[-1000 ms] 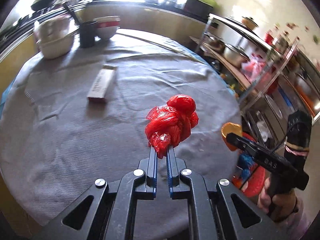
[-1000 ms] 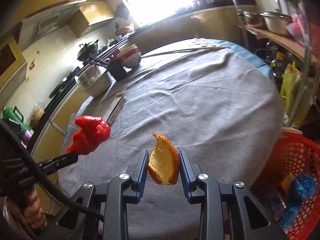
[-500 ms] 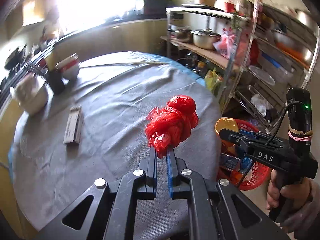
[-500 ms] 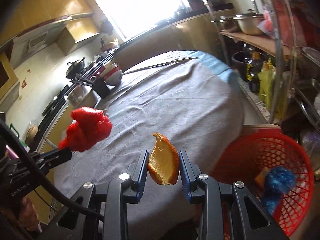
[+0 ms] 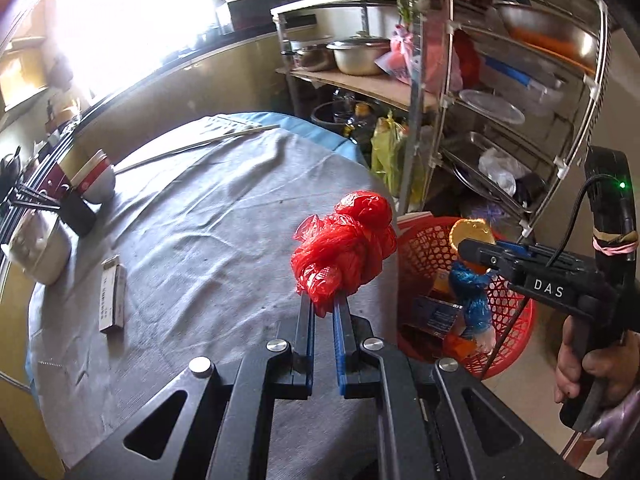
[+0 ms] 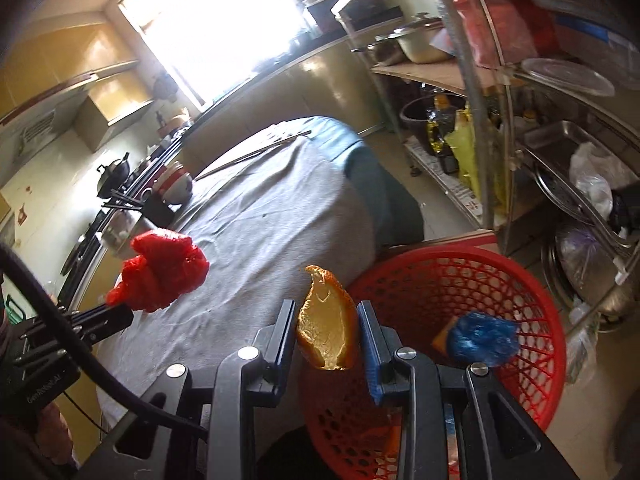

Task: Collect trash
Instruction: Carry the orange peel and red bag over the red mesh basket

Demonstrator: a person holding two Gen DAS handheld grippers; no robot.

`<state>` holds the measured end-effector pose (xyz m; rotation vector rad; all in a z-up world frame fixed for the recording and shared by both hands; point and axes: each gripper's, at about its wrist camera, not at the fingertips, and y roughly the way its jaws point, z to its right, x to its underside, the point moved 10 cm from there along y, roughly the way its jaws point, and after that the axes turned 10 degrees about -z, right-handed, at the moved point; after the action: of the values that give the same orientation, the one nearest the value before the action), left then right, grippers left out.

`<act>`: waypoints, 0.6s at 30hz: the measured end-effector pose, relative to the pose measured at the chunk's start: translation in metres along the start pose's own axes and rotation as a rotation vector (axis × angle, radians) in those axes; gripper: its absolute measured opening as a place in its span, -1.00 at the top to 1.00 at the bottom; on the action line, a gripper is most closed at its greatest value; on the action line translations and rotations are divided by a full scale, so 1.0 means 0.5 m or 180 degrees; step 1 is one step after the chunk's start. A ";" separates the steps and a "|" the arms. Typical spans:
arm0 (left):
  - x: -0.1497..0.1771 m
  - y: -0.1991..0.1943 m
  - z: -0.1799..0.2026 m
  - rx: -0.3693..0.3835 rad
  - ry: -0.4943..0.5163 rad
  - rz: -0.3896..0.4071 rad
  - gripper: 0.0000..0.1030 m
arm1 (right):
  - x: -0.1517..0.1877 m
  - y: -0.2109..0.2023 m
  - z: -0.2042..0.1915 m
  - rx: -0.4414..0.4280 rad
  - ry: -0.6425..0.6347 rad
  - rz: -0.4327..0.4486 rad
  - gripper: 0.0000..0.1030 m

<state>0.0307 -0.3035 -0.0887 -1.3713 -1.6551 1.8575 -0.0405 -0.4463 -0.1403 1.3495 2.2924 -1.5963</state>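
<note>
Cloth-covered table (image 5: 208, 216) at left. Left gripper (image 5: 323, 303) pinches a crumpled red plastic bag (image 5: 344, 244) above the table's edge. Right gripper (image 6: 326, 334) clamps an orange peel (image 6: 328, 332) over the red mesh basket (image 6: 532, 312), which holds a blue bag (image 6: 482, 338).

A round table (image 5: 224, 216) under grey cloth bears bowls (image 5: 94, 178), a pot (image 5: 38, 246), a flat box (image 5: 112, 300) and a long rod (image 5: 192, 146).

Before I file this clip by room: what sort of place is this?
Most likely a home kitchen: metal pots on a wire rack, bowls on a cloth-covered table, and a wok along the counter.
</note>
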 end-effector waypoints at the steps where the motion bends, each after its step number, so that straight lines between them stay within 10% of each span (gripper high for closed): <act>1: -0.002 0.002 0.007 -0.0003 0.0019 -0.0006 0.83 | 0.000 -0.001 0.004 0.0003 0.0012 0.0003 0.37; 18: -0.040 0.039 0.128 -0.0004 0.0443 -0.0076 0.83 | 0.016 -0.034 0.118 0.0070 0.0360 0.0084 0.37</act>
<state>-0.0030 -0.3623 -0.1048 -1.4398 -1.5968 1.7066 -0.0812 -0.4888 -0.1594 1.5060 2.3143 -1.5811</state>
